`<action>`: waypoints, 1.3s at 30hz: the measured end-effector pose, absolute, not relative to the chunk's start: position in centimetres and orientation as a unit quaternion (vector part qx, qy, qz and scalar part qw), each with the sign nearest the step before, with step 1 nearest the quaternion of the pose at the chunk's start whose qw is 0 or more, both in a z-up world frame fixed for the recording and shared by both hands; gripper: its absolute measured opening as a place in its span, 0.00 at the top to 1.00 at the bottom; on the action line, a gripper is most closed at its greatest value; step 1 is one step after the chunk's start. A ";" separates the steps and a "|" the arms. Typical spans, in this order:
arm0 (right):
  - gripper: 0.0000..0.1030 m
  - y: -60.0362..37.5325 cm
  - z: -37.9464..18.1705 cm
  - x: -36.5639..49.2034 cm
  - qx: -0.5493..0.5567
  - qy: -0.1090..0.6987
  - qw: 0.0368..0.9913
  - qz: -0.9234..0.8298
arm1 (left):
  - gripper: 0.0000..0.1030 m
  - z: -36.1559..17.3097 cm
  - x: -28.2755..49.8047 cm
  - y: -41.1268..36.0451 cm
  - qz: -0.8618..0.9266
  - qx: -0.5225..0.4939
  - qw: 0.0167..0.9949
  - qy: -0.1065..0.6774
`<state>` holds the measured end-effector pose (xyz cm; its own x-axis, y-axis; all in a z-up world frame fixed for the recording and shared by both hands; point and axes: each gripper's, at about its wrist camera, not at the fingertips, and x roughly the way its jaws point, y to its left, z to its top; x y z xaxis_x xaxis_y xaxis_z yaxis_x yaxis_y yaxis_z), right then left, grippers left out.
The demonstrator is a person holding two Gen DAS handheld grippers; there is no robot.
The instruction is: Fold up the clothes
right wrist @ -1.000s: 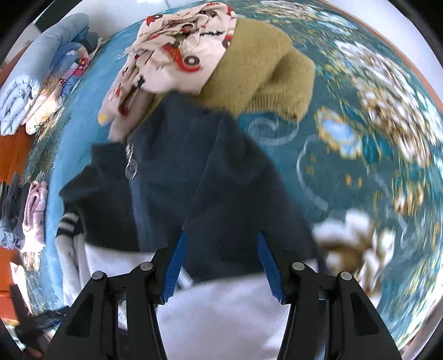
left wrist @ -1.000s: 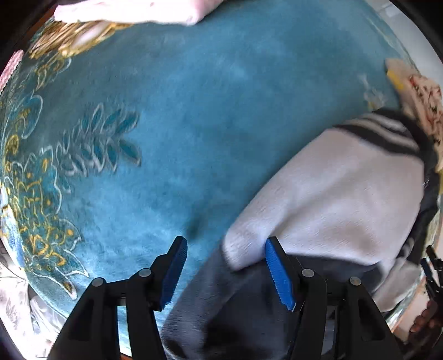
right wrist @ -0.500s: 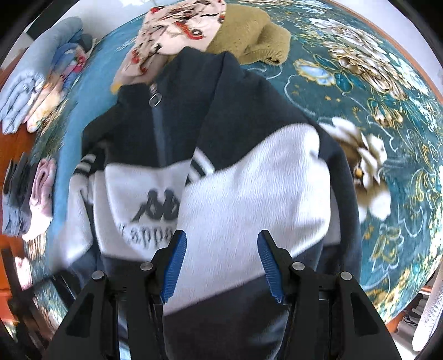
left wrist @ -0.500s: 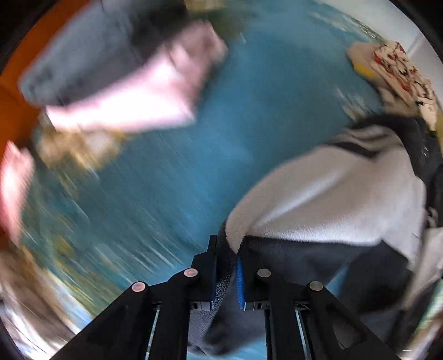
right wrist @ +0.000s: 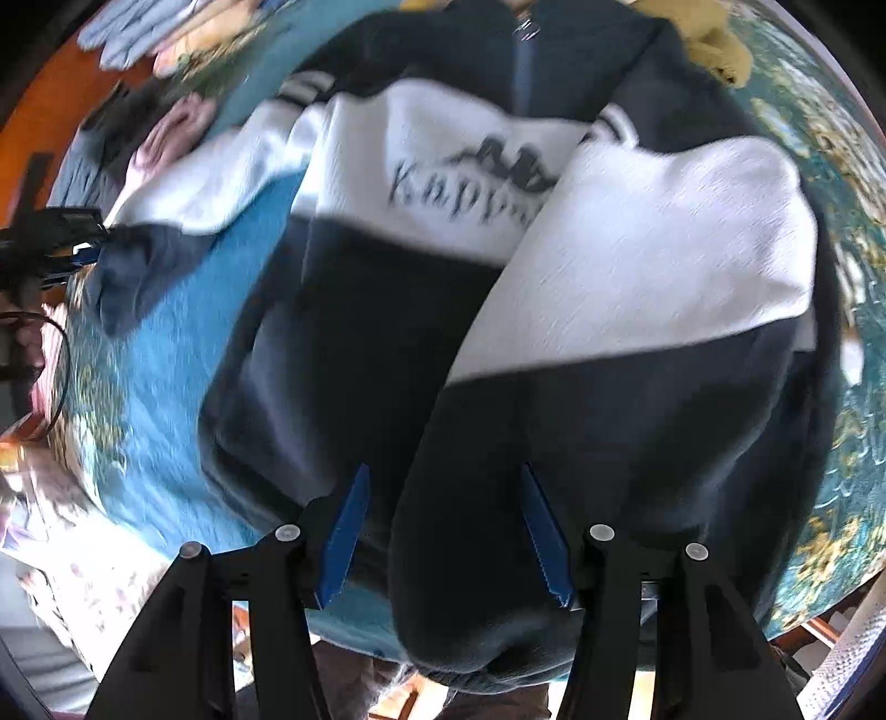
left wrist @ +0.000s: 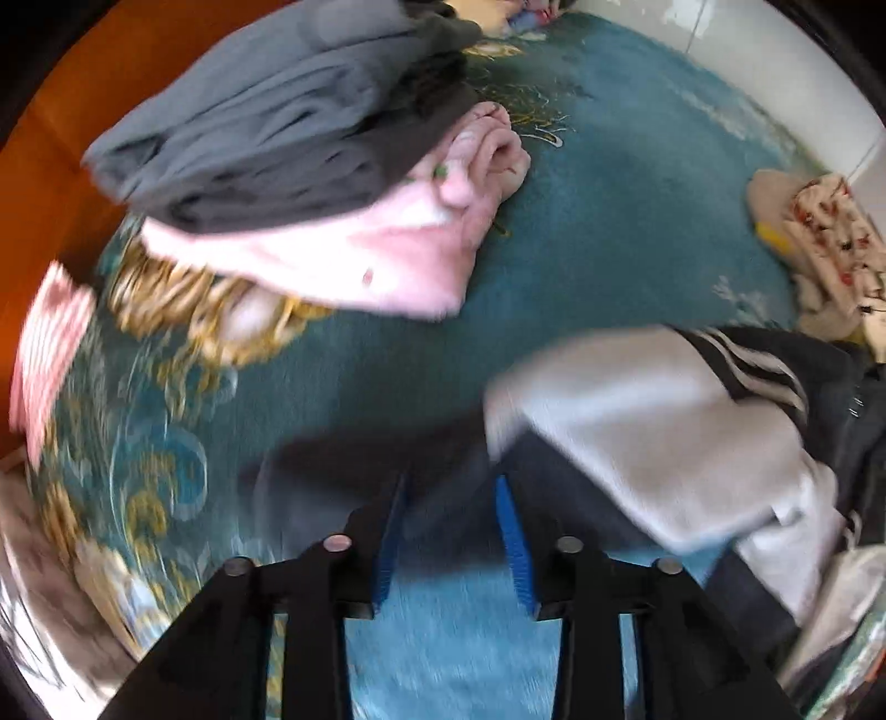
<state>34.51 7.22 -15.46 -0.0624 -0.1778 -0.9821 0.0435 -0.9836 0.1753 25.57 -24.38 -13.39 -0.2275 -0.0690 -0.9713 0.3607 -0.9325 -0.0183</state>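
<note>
One navy-and-white sweatshirt [right wrist: 554,277], printed logo on the chest, lay spread front-up on one teal floral cloth [left wrist: 609,183] covering the table. One sleeve was folded across its front; the other trailed out to the side, its dark cuff [left wrist: 354,476] resting on the cloth.

Two grippers were present. Left gripper [left wrist: 451,531]: jaws had just been opening, standing partly apart above the dark cuff, pads clear of the fabric. Right gripper [right wrist: 443,531]: jaws apart over the folded sleeve near the hem; whether the pads touched the cloth could not be told.

One stack of folded garments lay at the cloth's far edge: grey garment [left wrist: 288,111] on top, one pink garment [left wrist: 387,260] beneath. One cream patterned garment [left wrist: 830,238] lay beside the sweatshirt's collar, one mustard knit [right wrist: 714,39] likewise. One bundle of pale blue and patterned items [right wrist: 160,27] sat farther off.
</note>
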 end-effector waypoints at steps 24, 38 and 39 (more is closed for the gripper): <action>0.93 39.9 -1.8 27.0 0.569 0.051 -0.237 -0.786 | 0.58 -12.9 29.5 -14.3 -0.739 0.639 0.096 0.193; 0.93 52.8 -9.3 18.0 0.593 0.071 -0.293 -0.747 | 0.58 -16.5 32.1 -8.7 -0.701 0.652 0.161 0.240; 0.93 52.8 -9.7 18.1 0.594 0.065 -0.288 -0.748 | 0.58 -16.6 32.4 -8.8 -0.699 0.651 0.163 0.246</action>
